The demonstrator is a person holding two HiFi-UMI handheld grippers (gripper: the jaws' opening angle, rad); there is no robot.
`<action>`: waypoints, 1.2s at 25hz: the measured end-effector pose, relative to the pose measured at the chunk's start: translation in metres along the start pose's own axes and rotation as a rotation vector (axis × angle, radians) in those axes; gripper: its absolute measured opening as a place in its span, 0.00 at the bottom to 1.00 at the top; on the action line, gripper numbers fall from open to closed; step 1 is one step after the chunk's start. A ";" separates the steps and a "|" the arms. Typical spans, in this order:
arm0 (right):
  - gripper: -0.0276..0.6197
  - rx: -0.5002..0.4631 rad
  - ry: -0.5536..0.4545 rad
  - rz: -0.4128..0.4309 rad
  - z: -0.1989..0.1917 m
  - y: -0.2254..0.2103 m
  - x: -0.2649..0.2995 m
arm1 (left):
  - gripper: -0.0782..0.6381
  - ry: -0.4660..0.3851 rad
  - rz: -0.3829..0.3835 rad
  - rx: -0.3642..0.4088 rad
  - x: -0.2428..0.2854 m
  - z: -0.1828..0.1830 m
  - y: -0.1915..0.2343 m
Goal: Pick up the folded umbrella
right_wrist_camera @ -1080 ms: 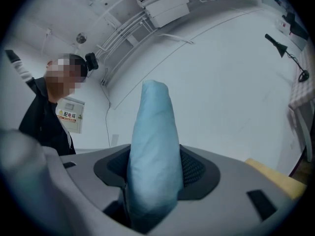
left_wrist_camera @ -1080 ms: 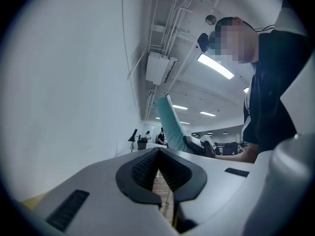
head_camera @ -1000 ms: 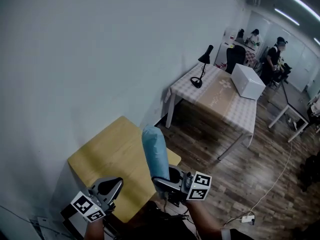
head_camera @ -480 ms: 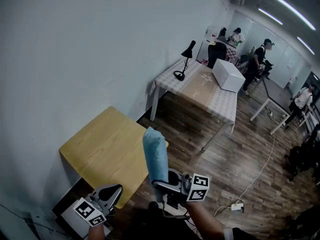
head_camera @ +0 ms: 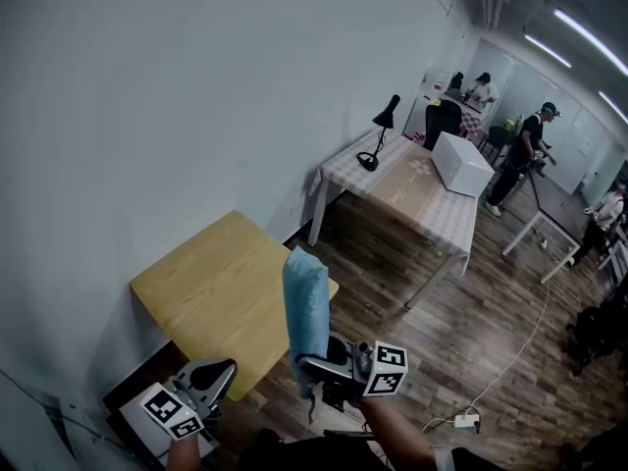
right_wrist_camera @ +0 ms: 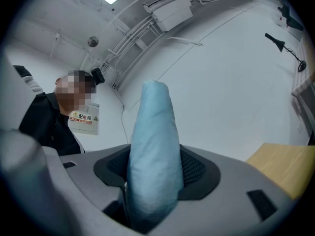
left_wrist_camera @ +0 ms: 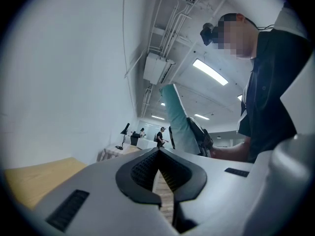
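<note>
The umbrella (head_camera: 306, 302), folded in its pale blue sleeve, was off every surface and in the air in front of you, above the floor just beside the near corner of the table (head_camera: 196, 287). Nothing supported it except your right gripper (head_camera: 322, 363), whose jaws were clamped on its lower part with the ribbed pads pressing into the fabric on both sides. I judged the pick-up itself as done: the grasp was made and the lift was complete. What was left, if anything, was only to hold it steady or carry it off, and the task sentence names no place to put it.

The long axis of the umbrella stood close to upright. Its rounded free end pointed up and leaned slightly toward the wall, well clear of the jaws. The other end ran down through the grip, and it was probably the handle end, though the views hid it too much to say.

Your left gripper (head_camera: 210, 374) was low at your left, near the table's edge. Its jaws were closed tip to tip with nothing between them, and it took no part in the hold.

Further off stood a checked table (head_camera: 422, 194) with a lamp (head_camera: 383, 130) and a white box (head_camera: 461, 163). People stood beyond it.
</note>
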State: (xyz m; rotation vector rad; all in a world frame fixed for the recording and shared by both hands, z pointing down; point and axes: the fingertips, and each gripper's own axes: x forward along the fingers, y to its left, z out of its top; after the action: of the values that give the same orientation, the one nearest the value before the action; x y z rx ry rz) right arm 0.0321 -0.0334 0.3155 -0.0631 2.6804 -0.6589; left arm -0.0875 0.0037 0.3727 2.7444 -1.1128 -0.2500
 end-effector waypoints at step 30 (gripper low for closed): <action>0.46 0.160 -0.341 0.107 -0.006 0.129 -0.262 | 0.13 0.227 -0.125 0.011 0.079 -0.062 -0.261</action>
State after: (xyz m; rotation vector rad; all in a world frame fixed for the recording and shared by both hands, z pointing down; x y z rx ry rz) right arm 0.2789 0.1180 0.3533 0.0098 2.2819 -0.7515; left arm 0.1571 0.1386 0.3689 2.7698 -0.8886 0.0525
